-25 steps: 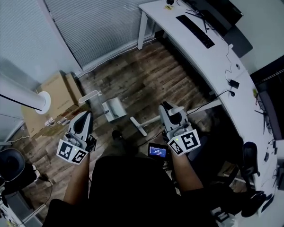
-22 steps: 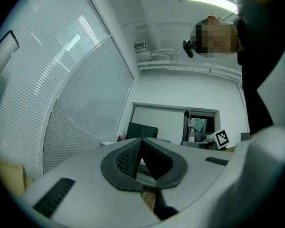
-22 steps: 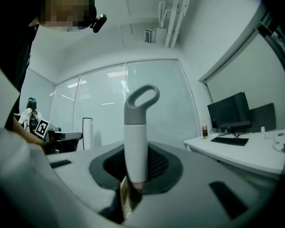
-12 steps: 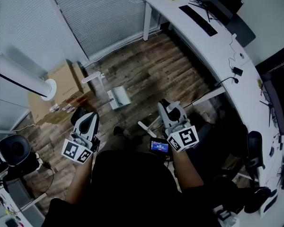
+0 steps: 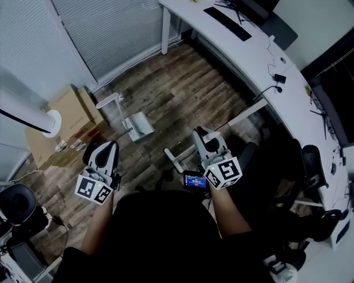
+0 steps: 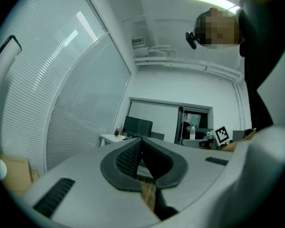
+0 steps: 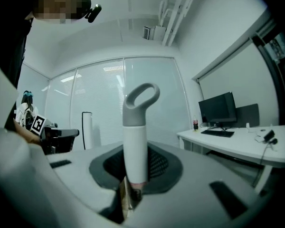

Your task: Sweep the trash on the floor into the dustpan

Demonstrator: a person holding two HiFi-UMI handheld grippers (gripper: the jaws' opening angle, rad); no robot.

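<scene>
Currently the right gripper (image 7: 134, 177) is clamping the white broom (image 7: 134, 137) by its handle. The jaws are sitting narrow, with pads pressing on both sides of the shaft. The handle is standing upright between the jaws, and its grey loop end is rising above them. In the head view the shaft is running down from the jaws to a white broom head (image 5: 172, 160), which is lying just inward of this gripper, toward the left one.

The left gripper (image 6: 141, 148) is holding nothing. Its jaws are fully together, pads meeting, with only a strip of wood floor (image 5: 183, 93) showing beneath them.

The dustpan (image 5: 140, 125) is sitting on the floor ahead of both grippers, between them and nearer the left one, apart from the broom head. Its white handle is running off ahead and to the left.

Trash is too small to make out on the boards.

A cardboard box (image 5: 71, 114) is lying ahead-left of the left gripper. A white desk (image 5: 253, 58) with a keyboard (image 5: 227, 23) is curving past ahead-right of the right gripper.
</scene>
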